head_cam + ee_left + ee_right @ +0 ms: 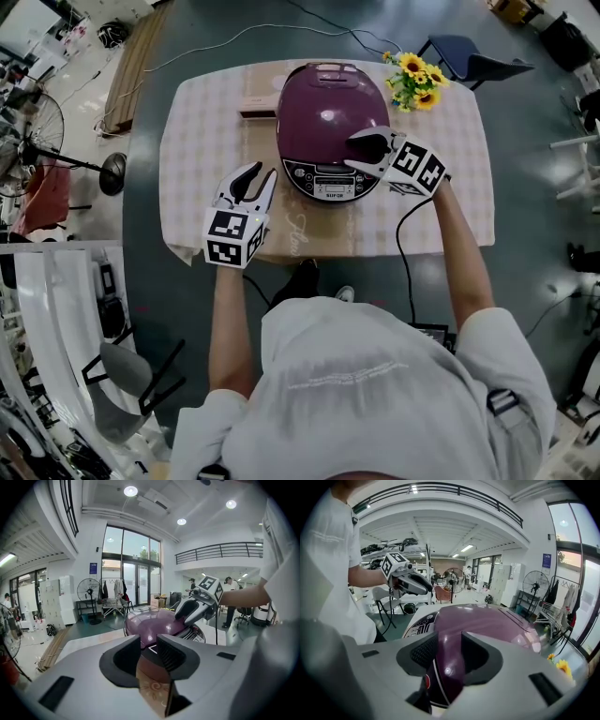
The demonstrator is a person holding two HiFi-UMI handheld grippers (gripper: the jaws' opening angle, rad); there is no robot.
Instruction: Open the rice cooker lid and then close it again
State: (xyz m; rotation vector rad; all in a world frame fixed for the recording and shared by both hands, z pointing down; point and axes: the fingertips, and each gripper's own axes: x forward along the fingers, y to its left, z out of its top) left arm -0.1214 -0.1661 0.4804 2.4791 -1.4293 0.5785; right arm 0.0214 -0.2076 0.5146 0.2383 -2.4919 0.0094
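Evidently rigid and slippery, the lid (pixel 323 108) is wanting a grip at its front; the right hand-held gripper (pixel 361 152) is hovering there half-open, the left hand-held gripper (pixel 262 174) wide, empty.

Head view, clock from table centre:
- table (pixel 192 141): pale checked cloth
- sunflower bunch (pixel 417 80) on it at 2 o'clock, near the far edge
- flat tan box (pixel 261 94) on the cloth at 11

Off the table:
- blue chair (pixel 469 56) at 1
- thin cable (pixel 234 39) on the floor at 12
- wooden board (pixel 136 61) on the floor at 10
- standing fan (pixel 37 127) at 9
- grey chair (pixel 127 375) at 7

Left gripper view, clock from frame centre:
- glass doors (pixel 136 569) at 12
- clothes rack (pixel 112 592) at 11, left of the doors
- ceiling lights (pixel 131 491) at 12
- balcony railing (pixel 220 552) at 2
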